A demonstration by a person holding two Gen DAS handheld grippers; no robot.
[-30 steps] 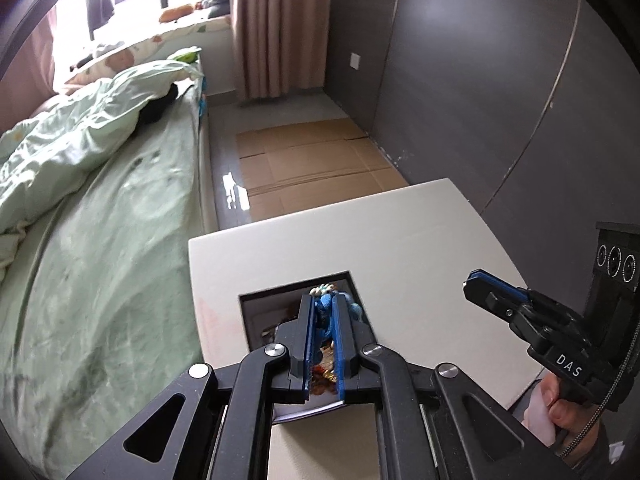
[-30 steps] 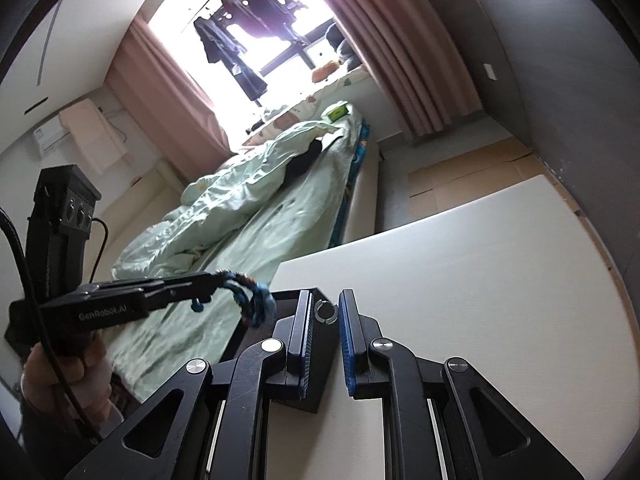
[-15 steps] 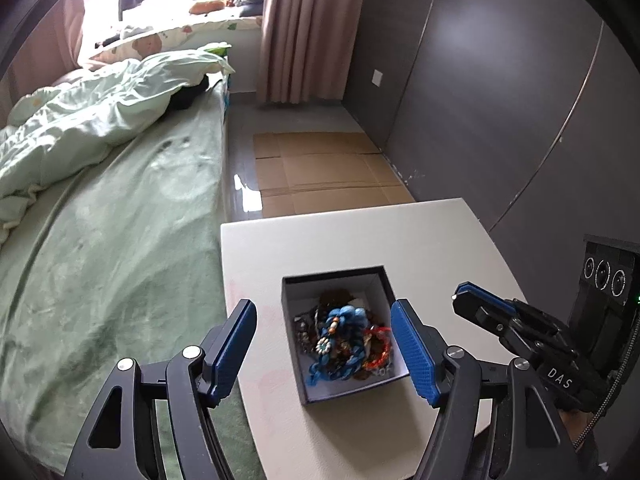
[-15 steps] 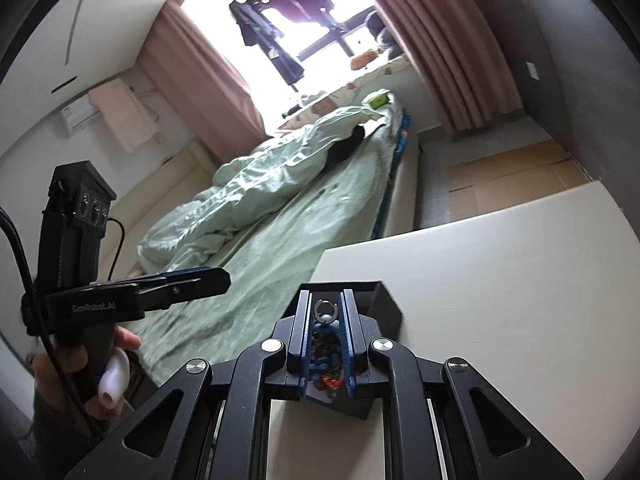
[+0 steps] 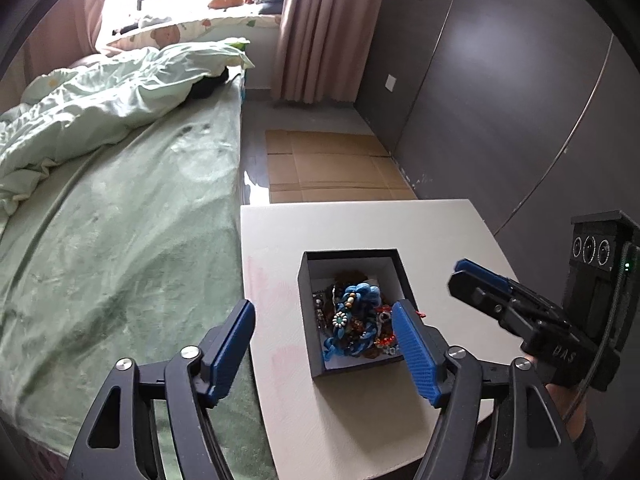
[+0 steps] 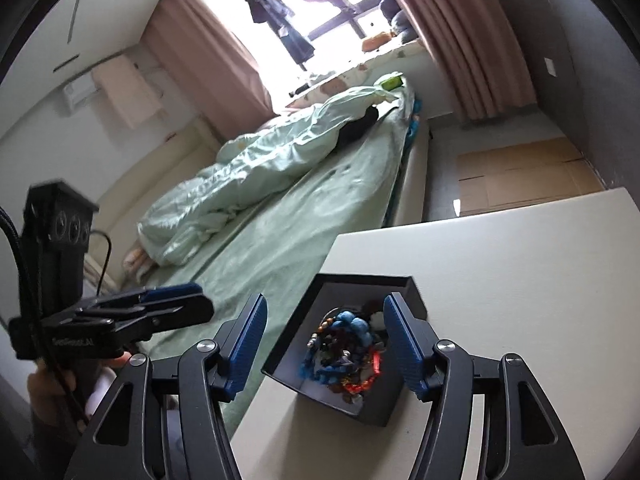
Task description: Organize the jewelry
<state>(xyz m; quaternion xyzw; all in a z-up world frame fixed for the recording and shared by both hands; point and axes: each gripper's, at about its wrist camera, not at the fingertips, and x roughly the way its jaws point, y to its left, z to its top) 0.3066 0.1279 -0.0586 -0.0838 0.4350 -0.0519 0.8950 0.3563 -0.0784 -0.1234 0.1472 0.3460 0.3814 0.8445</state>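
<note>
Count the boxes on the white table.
1: an open black jewelry box sits near the white table's bed-side edge, holding a tangled jewelry pile. Nothing else rests there.

A second ago the left tongs (image 5: 326, 350) pinched the blue braided bracelet (image 5: 352, 316); now it lies loose in the black box (image 5: 310, 320), and they are opening above it. The right tongs (image 6: 324, 344), shut before, are opening too, nothing between.

Daylight floods through window (image 6: 320, 4) — overexposed, blown white. Soft shadows on table (image 5: 360, 232). Strong fisheye bending, dark vignette at corners — slight blur.
</note>
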